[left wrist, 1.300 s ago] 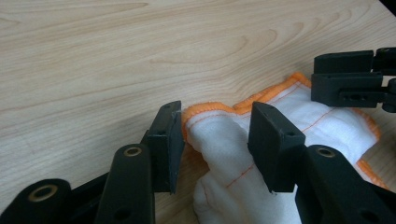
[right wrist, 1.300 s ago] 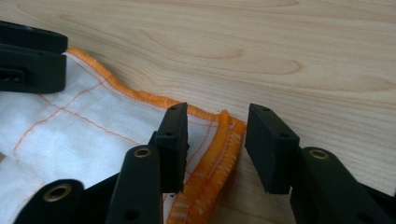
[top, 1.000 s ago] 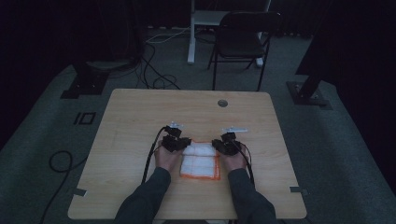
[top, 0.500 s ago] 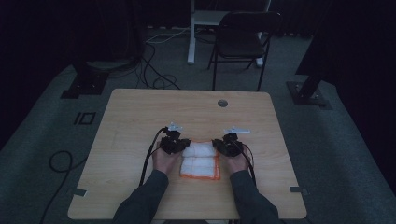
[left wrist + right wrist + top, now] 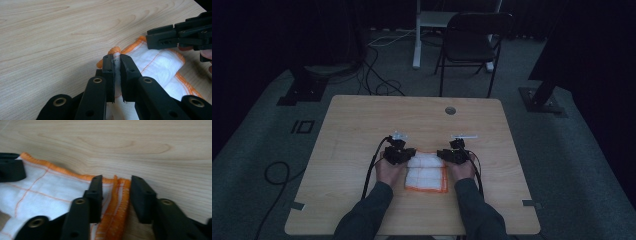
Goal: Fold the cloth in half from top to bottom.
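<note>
A folded white cloth (image 5: pixel 427 172) with an orange hem lies on the wooden table (image 5: pixel 362 125) between the person's two hands. My left gripper (image 5: pixel 399 152) is at its far left corner. In the left gripper view the left gripper (image 5: pixel 117 56) is shut on that corner of the cloth (image 5: pixel 160 62), with fabric pinched between the pads. My right gripper (image 5: pixel 454 152) is at the far right corner. Its jaws have just been opening. In the right gripper view the right gripper (image 5: pixel 116 179) straddles the orange edge of the cloth (image 5: pixel 50 187), and the pads stand off it.
A round cable hole (image 5: pixel 450 110) sits near the table's far edge. Behind the table stands a dark chair (image 5: pixel 472 40), with cables (image 5: pixel 382 85) on the floor at the back left. Bare wood surrounds the cloth.
</note>
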`<state>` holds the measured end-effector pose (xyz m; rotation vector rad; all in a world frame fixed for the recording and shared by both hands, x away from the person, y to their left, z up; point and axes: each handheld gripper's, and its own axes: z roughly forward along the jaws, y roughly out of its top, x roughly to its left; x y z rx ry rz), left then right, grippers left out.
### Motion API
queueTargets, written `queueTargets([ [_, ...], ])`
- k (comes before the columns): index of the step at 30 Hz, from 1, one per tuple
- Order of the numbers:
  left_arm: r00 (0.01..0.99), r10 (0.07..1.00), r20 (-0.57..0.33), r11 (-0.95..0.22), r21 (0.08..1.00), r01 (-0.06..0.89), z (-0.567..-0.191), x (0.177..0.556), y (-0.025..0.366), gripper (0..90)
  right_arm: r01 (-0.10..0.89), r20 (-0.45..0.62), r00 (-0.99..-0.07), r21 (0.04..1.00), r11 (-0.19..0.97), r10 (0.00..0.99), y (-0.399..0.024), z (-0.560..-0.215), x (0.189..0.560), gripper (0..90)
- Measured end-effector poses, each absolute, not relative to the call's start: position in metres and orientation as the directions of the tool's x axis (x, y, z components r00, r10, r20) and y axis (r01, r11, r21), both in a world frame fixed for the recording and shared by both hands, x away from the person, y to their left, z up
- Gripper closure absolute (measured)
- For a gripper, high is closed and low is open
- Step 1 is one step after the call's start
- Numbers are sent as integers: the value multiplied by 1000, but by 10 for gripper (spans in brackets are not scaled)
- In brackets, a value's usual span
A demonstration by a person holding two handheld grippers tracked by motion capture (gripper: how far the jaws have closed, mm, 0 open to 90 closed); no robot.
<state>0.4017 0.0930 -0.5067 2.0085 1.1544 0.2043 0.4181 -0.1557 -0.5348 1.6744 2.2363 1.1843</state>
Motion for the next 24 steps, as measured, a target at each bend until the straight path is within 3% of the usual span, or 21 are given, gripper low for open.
queueTargets([
  [4,575,785,-228,-274,706,653,-506,401,93,837,749,331,-418,653,115,846,-154,-532,416,827],
  [24,611,764,-209,-263,763,590,-494,370,100,831,606,191,-536,765,218,822,-162,-506,374,831],
])
